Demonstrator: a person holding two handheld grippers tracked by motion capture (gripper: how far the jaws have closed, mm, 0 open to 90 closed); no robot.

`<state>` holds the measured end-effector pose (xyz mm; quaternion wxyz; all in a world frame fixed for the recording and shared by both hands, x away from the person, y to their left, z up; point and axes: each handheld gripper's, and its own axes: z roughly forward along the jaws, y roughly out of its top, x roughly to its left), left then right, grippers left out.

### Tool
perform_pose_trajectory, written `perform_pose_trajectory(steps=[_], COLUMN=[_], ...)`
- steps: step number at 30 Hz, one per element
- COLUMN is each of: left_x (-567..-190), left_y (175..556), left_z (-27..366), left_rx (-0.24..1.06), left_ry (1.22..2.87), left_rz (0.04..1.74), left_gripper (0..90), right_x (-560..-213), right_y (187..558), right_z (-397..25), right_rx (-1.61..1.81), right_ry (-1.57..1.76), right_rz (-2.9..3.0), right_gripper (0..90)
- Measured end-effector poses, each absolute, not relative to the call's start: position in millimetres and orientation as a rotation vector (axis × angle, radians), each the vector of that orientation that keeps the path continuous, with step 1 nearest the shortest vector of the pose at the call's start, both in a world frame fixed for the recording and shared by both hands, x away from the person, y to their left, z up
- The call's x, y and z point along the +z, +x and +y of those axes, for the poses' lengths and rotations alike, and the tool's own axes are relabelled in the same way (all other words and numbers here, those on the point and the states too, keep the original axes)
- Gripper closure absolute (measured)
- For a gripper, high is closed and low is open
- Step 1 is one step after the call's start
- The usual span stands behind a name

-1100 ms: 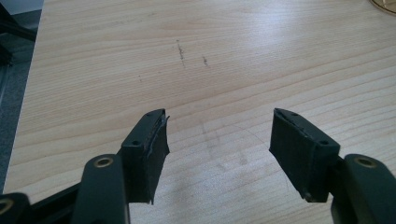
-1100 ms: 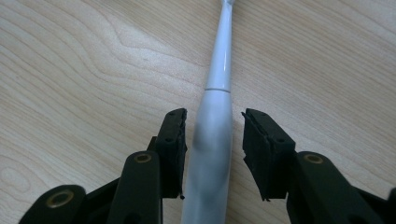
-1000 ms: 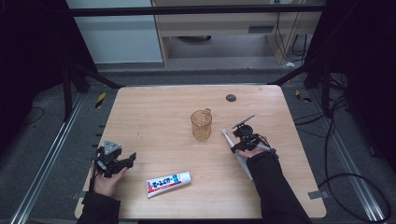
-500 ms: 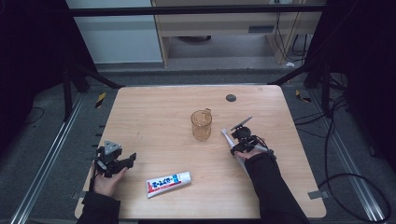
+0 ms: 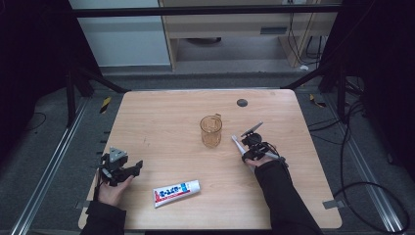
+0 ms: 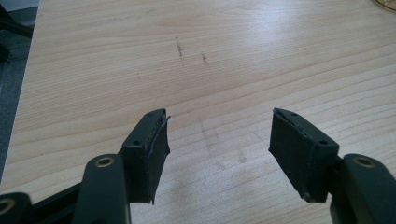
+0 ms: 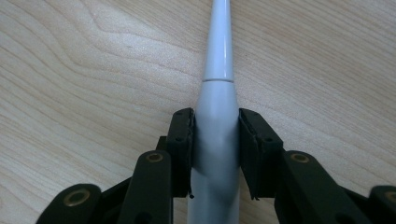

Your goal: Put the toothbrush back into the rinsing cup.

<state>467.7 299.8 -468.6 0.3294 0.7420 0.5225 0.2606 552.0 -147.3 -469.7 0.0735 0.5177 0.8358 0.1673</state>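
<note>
White plastic toothbrush handle [image 7: 218, 135] sat clamped between the jaws of the right gripper [image 7: 215, 140], low over the light wooden table [image 5: 161, 122] | amber glass mug [image 5: 211, 131] just left of it, contents not discernible | left gripper [image 6: 219, 140] gaped wide over bare wood | high view showed white toothpaste tube [image 5: 176, 192] near front edge.

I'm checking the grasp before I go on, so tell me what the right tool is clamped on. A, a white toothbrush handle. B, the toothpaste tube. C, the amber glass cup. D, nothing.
A: in the right gripper view the right tool has both jaws pressed against the white toothbrush handle, while the toothpaste tube and amber glass cup sit apart on the table.
</note>
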Motion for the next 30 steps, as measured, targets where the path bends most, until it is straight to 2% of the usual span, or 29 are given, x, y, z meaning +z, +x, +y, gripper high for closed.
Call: perform_pose_trajectory(steps=[9, 30], left_x=[-469, -469], left_y=[468, 468], left_z=[300, 299], left_rx=[0.681, 0.681], left_ry=[1.938, 1.939], left_rz=[1.369, 1.369], left_gripper=[36.7, 36.8], right_x=[-463, -417], right_y=[550, 525], right_z=[-152, -166], right_rx=[0.542, 0.832], right_ry=[1.554, 1.466], right_rz=[2.498, 2.372], right_gripper=[67.3, 67.4])
